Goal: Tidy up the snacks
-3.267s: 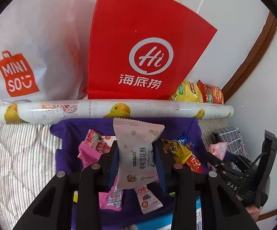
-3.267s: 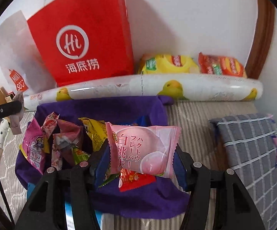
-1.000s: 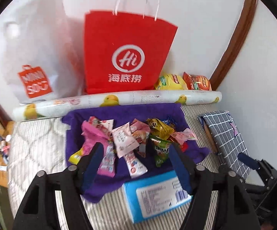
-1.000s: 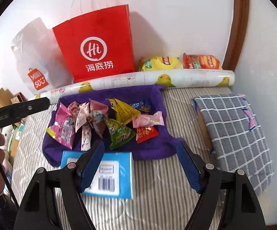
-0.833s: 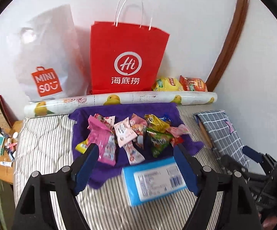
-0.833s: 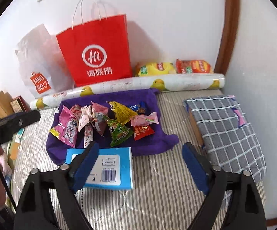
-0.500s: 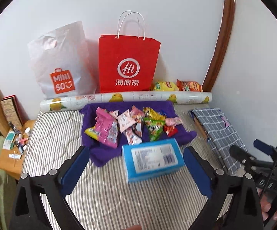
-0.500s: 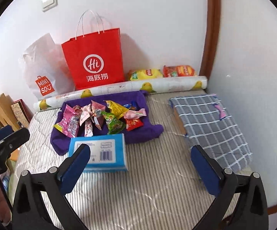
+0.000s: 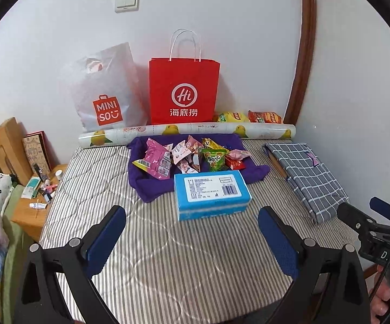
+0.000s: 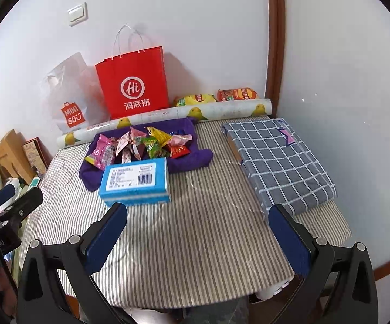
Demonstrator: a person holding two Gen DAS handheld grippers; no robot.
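Observation:
Several small snack packets (image 9: 192, 155) (image 10: 141, 145) lie heaped on a purple cloth (image 9: 146, 183) (image 10: 192, 159) at the far side of a striped mattress (image 9: 184, 259) (image 10: 195, 232). A blue box (image 9: 212, 194) (image 10: 135, 182) sits in front of the cloth. My left gripper (image 9: 192, 216) hangs open over the near part of the mattress, well short of the box, with nothing between its blue pads (image 9: 105, 240). My right gripper (image 10: 197, 213) is likewise open and empty, near the front edge. Each gripper shows at the edge of the other's view.
A red paper bag (image 9: 184, 91) and a white plastic bag (image 9: 105, 91) stand against the wall behind a printed roll (image 9: 186, 131). Two chip bags (image 9: 248, 117) lie at the back right. A checked folded cloth (image 9: 305, 172) lies right. A cluttered wooden stand (image 9: 33, 205) is left.
Both grippers let go of the packets they held, opened wide, and pulled back from the snack pile toward the near edge of the mattress. The packets now lie on the purple cloth.

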